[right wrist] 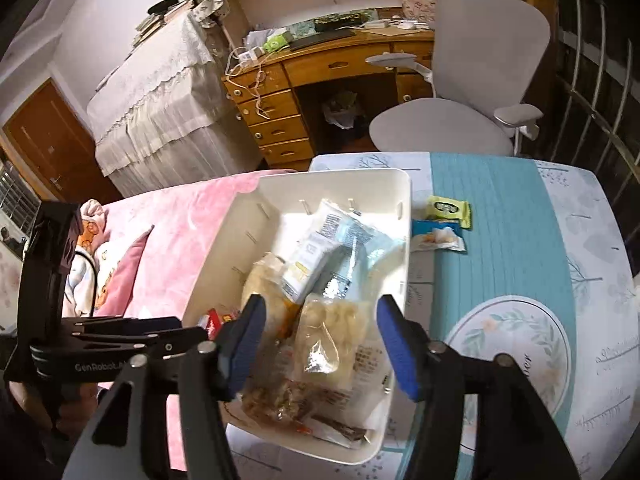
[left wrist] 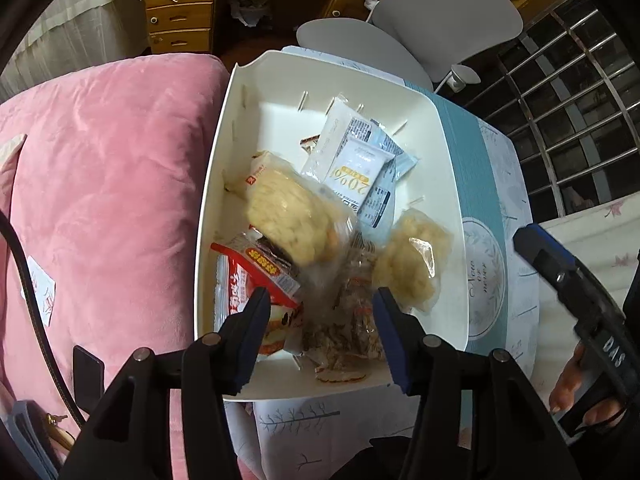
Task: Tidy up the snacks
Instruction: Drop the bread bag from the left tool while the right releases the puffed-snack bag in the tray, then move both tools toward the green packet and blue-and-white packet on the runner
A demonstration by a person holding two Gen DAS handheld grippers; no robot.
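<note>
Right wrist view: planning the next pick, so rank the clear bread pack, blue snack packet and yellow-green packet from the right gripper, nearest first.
1. Clear bread pack, in the bin between the fingers.
2. Blue snack packet, on the table beyond the bin's right wall.
3. Yellow-green packet, just behind the blue one.

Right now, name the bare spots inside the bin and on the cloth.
Inside the white bin, only the far floor below the slotted wall is bare; nearer, packets pile up. On the teal cloth, free patches lie past the yellow packet and blue packet.

My left wrist view: close, steeply down into white bin (left wrist: 452,184); right wrist view: higher, same bin (right wrist: 404,240), desk beyond.
</note>
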